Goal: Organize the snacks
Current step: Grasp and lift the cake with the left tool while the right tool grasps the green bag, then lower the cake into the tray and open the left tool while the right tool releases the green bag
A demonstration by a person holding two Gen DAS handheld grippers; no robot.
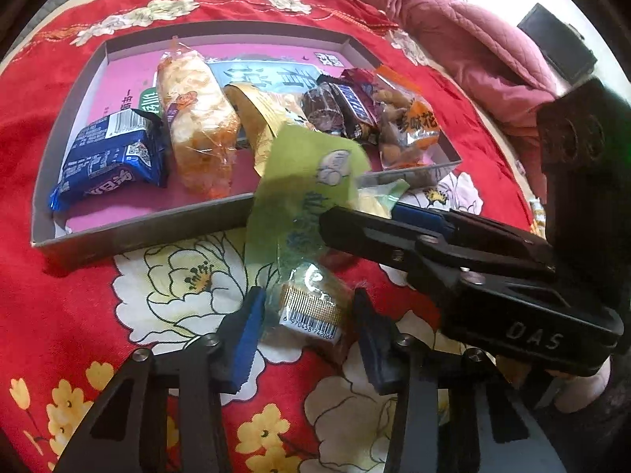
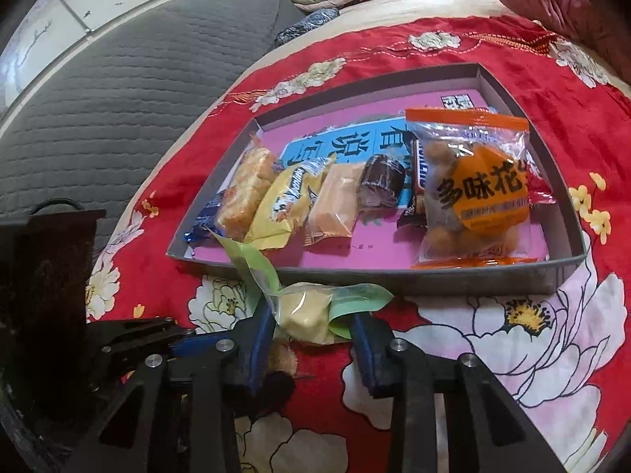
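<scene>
**Now: green snack at the box's near wall, both tools on it**

Outside the box (image 1: pixel 150 228), on the red floral cloth (image 1: pixel 59 295), just in front of the near wall: one green-wrapped snack (image 1: pixel 307 165). Long, crinkly film with a pale cake in the middle and loose flaps at both ends, one flap leaning over the wall. Inside the box already, a row of other packets, among them an orange peanut pack (image 2: pixel 485 197).

Right gripper (image 2: pixel 311 311): pressed in on the pale cake through the film. Left gripper (image 1: pixel 307 295): drawn close on either side of the barcode end, narrow slivers showing beside the pads, so real contact impossible to confirm.

Handling, as a judgement: very light, soft and easily crushed, with slick film likely to slide or twist. Best taken across the solid cake, not by the flimsy flaps, and only gently squeezed. Worth lifting clear of the wall before setting down in the gap between the packets, minding the trailing flap.
</scene>
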